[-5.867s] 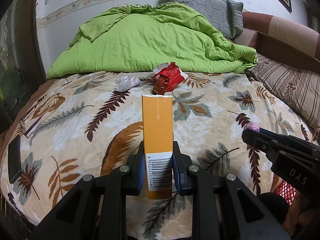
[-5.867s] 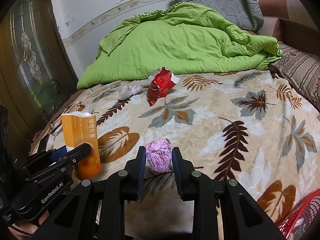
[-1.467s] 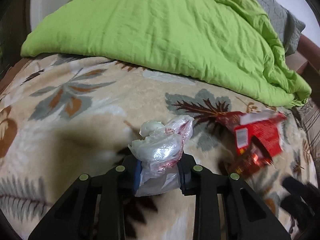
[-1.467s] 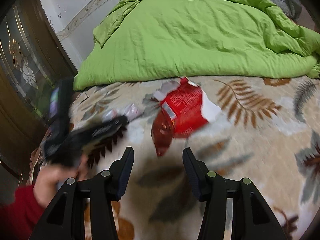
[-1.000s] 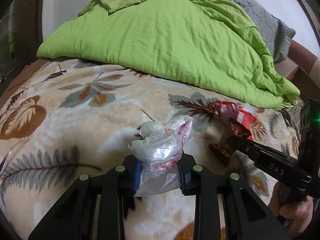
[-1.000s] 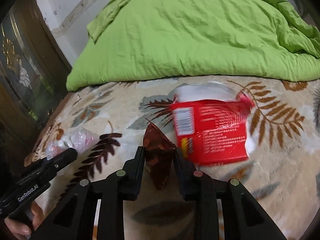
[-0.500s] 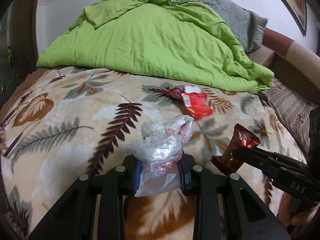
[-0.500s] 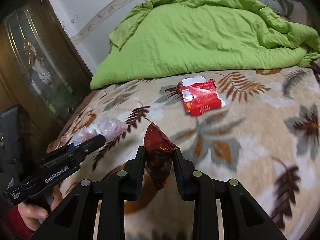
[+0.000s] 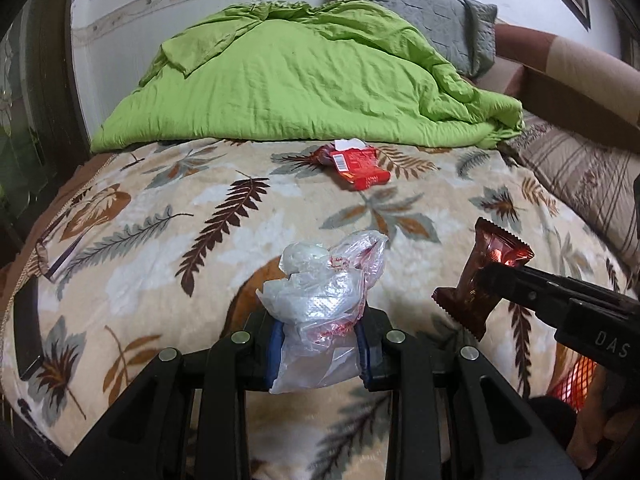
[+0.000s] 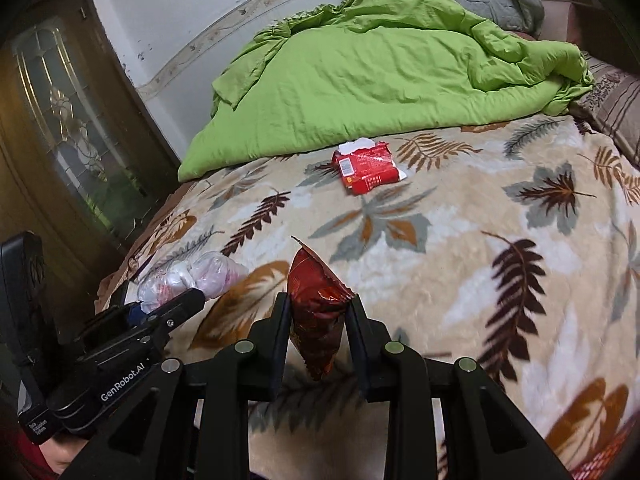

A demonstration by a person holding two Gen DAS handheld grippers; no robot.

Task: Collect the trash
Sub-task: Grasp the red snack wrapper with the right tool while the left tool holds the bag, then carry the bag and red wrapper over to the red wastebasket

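Both hands are loaded, so the step in hand looks like the carry: two pieces of trash are lifted clear of the bed (image 9: 132,280) and the next move should be to bring them over a bin and let go. A red mesh basket (image 9: 576,380) shows at the lower right edge of the left wrist view, low beside the near right corner of the bed; that is the likely drop point, though little of it is visible. The left tool (image 9: 319,346) is nearly closed, its blue pads pinching a crumpled clear plastic bag (image 9: 320,300) that bulges above and hangs below the jaws. The right tool (image 10: 317,332) is likewise nearly closed, squeezing a dark red snack wrapper (image 10: 318,304) about its middle, with the wrapper standing upright and its crimped ends poking out above and below. Each load hangs over the front half of the bed, near its near edge, not touching the blanket as far as can be seen. One piece is left: a red packet (image 10: 366,170) lying flat towards the far edge of the bed, just in front of the green quilt (image 10: 380,64). After the drop, one tool must open and go back across the bed for it.
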